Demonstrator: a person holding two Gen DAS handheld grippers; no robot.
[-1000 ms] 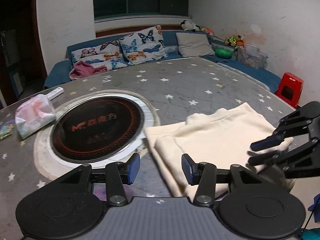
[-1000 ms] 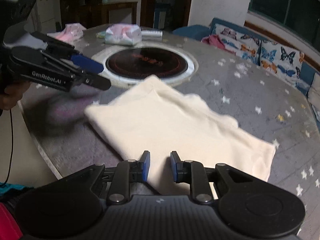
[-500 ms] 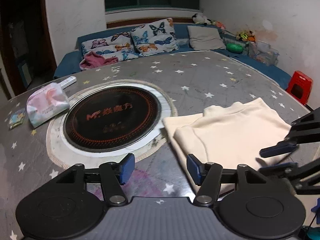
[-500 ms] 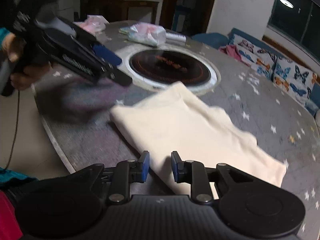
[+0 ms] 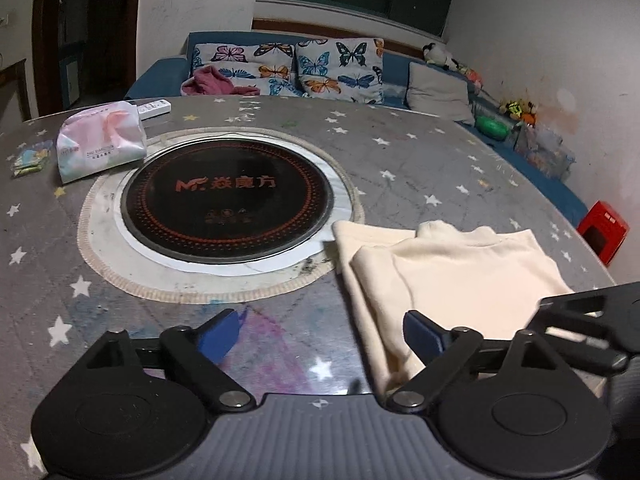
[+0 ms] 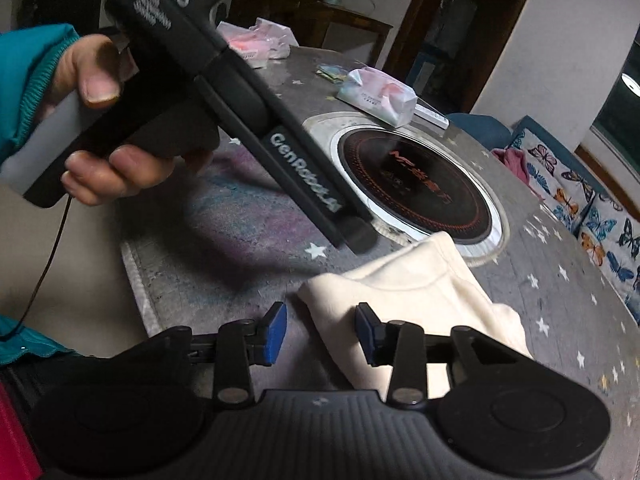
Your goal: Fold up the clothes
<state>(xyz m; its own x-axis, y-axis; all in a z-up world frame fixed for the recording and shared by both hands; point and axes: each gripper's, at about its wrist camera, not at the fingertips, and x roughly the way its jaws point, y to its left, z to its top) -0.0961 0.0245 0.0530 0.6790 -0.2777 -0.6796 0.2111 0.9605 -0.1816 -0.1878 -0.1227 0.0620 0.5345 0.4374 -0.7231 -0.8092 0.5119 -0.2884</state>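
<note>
The cream garment [image 5: 452,276] lies folded into a rough rectangle on the star-patterned table [image 5: 400,160], its corner touching the white rim around the round black cooktop [image 5: 226,204]; layered edges show along its left side; the left gripper [image 5: 320,332] hangs spread wide above the table; the right gripper [image 6: 320,330] is spread too, straddling the garment's near corner without pinching it.
</note>
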